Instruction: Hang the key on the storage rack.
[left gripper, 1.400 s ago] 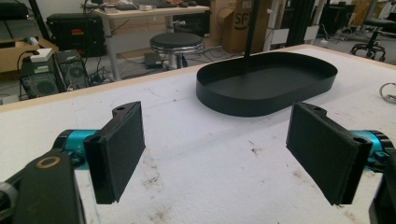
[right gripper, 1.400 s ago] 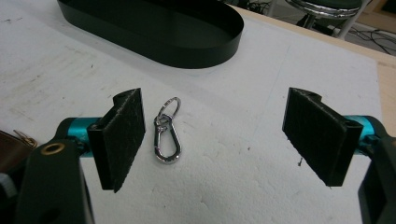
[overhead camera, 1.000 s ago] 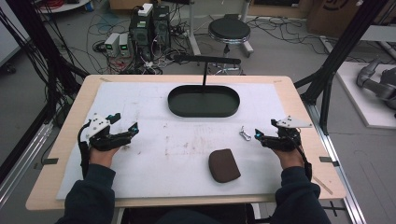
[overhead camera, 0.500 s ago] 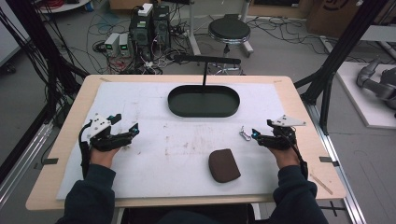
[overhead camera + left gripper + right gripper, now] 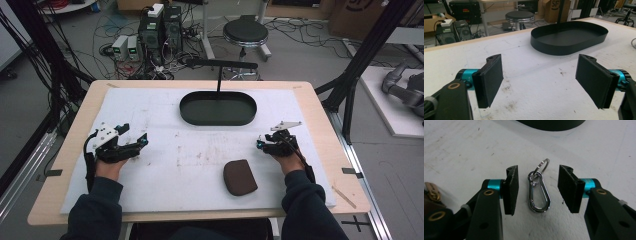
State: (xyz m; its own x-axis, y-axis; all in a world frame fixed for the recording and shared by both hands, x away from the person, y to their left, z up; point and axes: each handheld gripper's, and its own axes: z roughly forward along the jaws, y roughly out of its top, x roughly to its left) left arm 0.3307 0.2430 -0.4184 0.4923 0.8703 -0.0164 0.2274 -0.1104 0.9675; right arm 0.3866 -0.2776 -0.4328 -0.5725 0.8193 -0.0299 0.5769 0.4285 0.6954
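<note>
step: right gripper (image 5: 537, 191) is closing in on the shiny silver metal carabiner clip (image 5: 539, 195) with key ring, lying near the tabletop's (image 5: 165, 165) right edge | fingers (image 5: 511, 190): closing, straddling it, not yet touching | left gripper (image 5: 544, 82): released, idling | next: squeezing squarely, then lifting

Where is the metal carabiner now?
In the right gripper view, the carabiner lies on the white table cover, between the right gripper's open jaws, untouched.

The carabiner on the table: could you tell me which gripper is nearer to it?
Right. The right gripper straddles the carabiner, jaws just closing, not yet touching. The left gripper sits across the table.
</note>
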